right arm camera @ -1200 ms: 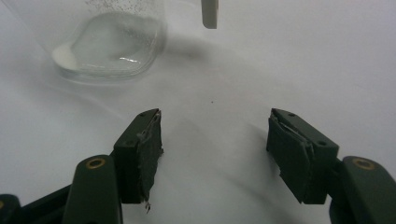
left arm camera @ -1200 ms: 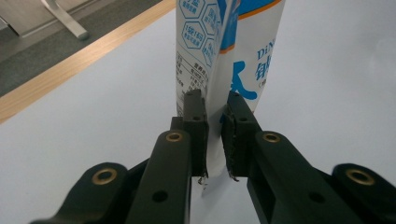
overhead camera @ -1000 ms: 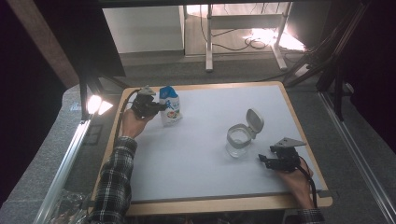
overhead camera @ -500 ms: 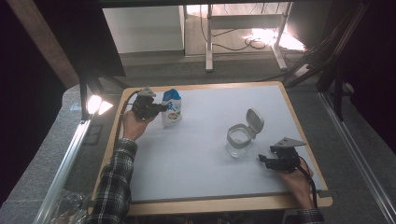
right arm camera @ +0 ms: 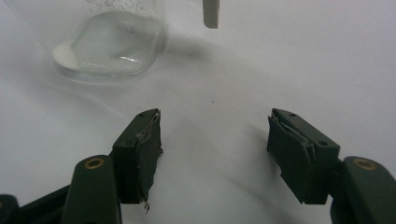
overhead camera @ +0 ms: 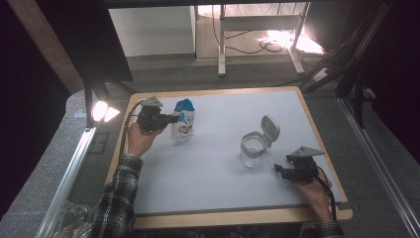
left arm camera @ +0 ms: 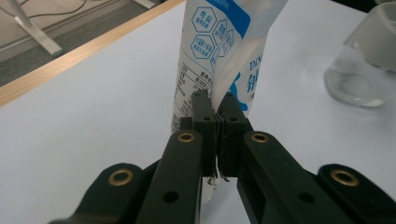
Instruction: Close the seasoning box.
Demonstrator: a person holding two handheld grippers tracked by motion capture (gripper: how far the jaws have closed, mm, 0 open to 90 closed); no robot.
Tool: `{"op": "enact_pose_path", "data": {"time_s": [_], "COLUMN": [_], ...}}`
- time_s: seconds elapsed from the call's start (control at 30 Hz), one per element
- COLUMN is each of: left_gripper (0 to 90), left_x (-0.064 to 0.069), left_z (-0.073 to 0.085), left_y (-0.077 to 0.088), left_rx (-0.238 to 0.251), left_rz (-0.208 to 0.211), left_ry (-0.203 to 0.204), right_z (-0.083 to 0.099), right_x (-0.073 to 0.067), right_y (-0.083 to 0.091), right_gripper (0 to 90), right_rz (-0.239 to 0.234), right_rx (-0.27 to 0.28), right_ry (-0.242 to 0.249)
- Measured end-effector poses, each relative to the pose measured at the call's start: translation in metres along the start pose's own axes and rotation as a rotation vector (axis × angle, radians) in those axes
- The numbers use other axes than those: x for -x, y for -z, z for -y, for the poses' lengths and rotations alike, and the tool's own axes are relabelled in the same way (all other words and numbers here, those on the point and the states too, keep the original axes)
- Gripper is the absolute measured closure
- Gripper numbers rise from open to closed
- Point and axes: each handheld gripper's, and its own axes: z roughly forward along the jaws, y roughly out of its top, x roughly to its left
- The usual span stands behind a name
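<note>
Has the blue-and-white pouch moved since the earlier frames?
Yes. The pouch, pinched by the left gripper, has shifted slightly toward the jar and away from the table's left edge.

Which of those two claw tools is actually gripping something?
The left gripper, at the table's far left: its fingers pinch the blue-and-white pouch. The right gripper sits open beside the glass jar.

Print is carried only by the white and blue pouch (left arm camera: 219, 60). In the left gripper view, small blue characters are set in hexagons on its upper panel, too small to be read. Beneath them a table of fine print is seen, also illegible. On the neighbouring face large blue letters beginning "D" are partly visible.
</note>
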Motion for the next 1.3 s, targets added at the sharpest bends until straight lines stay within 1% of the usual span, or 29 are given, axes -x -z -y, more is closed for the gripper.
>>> {"op": "enact_pose_path", "data": {"time_s": [0.03,0.07,0.17,0.33,0.37,0.43,0.47,0.67,0.7,0.73,0.77,0.8,0.9,0.93,0.97,1.0,1.03,1.07,1.1,1.13,1.17,1.2,1.27,1.3], "left_gripper": [88.6,88.6,88.6,88.7,88.7,88.7,88.7,88.8,88.8,88.8,88.8,88.8,88.9,88.9,88.9,88.9,88.9,88.9,88.9,88.9,88.9,88.9,88.9,89.0], "left_x": [0.004,0.004,0.014,0.033,0.033,0.039,0.039,0.056,0.056,0.061,0.061,0.067,0.076,0.076,0.082,0.085,0.085,0.090,0.090,0.095,0.095,0.100,0.102,0.107], "left_z": [-0.001,-0.001,-0.003,-0.003,-0.003,0.000,0.000,0.001,0.001,0.000,0.000,0.000,-0.002,-0.002,-0.004,-0.005,-0.005,-0.006,-0.006,-0.008,-0.008,-0.010,-0.011,-0.012], "left_y": [0.001,0.001,0.004,0.005,0.005,0.005,0.005,0.009,0.009,0.010,0.010,0.011,0.011,0.011,0.011,0.011,0.011,0.011,0.011,0.011,0.011,0.011,0.011,0.010], "left_rx": [0.002,0.002,0.006,0.007,0.007,0.007,0.007,0.030,0.030,0.039,0.039,0.046,0.046,0.046,0.042,0.042,0.042,0.039,0.039,0.035,0.035,0.036,0.039,0.044], "left_rz": [0.008,0.008,0.025,0.062,0.062,0.071,0.071,0.085,0.085,0.091,0.091,0.099,0.114,0.114,0.120,0.124,0.124,0.135,0.135,0.145,0.145,0.152,0.153,0.160], "left_ry": [-0.005,-0.005,-0.016,-0.029,-0.029,-0.030,-0.030,-0.043,-0.043,-0.040,-0.040,-0.041,-0.041,-0.041,-0.047,-0.051,-0.051,-0.052,-0.052,-0.057,-0.057,-0.061,-0.063,-0.057], "right_z": [0.000,0.000,0.000,0.001,0.001,0.001,0.001,0.001,0.001,0.000,0.000,0.000,0.000,0.000,-0.001,-0.001,-0.001,-0.001,-0.001,-0.002,-0.002,-0.002,-0.003,-0.004], "right_x": [0.000,0.000,-0.001,-0.004,-0.004,-0.006,-0.006,-0.012,-0.012,-0.015,-0.015,-0.018,-0.023,-0.023,-0.027,-0.028,-0.029,-0.031,-0.031,-0.035,-0.035,-0.039,-0.044,-0.047], "right_y": [0.000,0.000,0.000,0.002,0.002,0.003,0.003,0.009,0.009,0.010,0.010,0.011,0.011,0.011,0.011,0.011,0.012,0.012,0.012,0.012,0.012,0.011,0.011,0.012], "right_gripper": [35.2,35.2,35.3,35.8,35.8,35.8,35.8,35.8,35.8,35.8,35.8,35.8,35.8,35.8,35.8,35.9,36.4,36.8,36.8,37.2,37.2,37.4,37.9,38.4], "right_rz": [0.000,0.000,0.007,-0.008,-0.008,-0.021,-0.021,-0.046,-0.046,-0.054,-0.054,-0.064,-0.081,-0.081,-0.096,-0.100,-0.112,-0.121,-0.121,-0.141,-0.141,-0.154,-0.167,-0.176], "right_rx": [0.000,0.000,0.000,0.000,0.000,0.001,0.001,0.017,0.017,0.020,0.020,0.023,0.026,0.026,0.027,0.028,0.030,0.032,0.032,0.038,0.038,0.041,0.048,0.053], "right_ry": [0.000,0.000,-0.006,0.000,0.000,-0.004,-0.004,-0.005,-0.005,0.002,0.002,0.005,0.008,0.008,0.009,0.009,0.009,0.008,0.008,0.008,0.008,0.017,0.025,0.028]}}
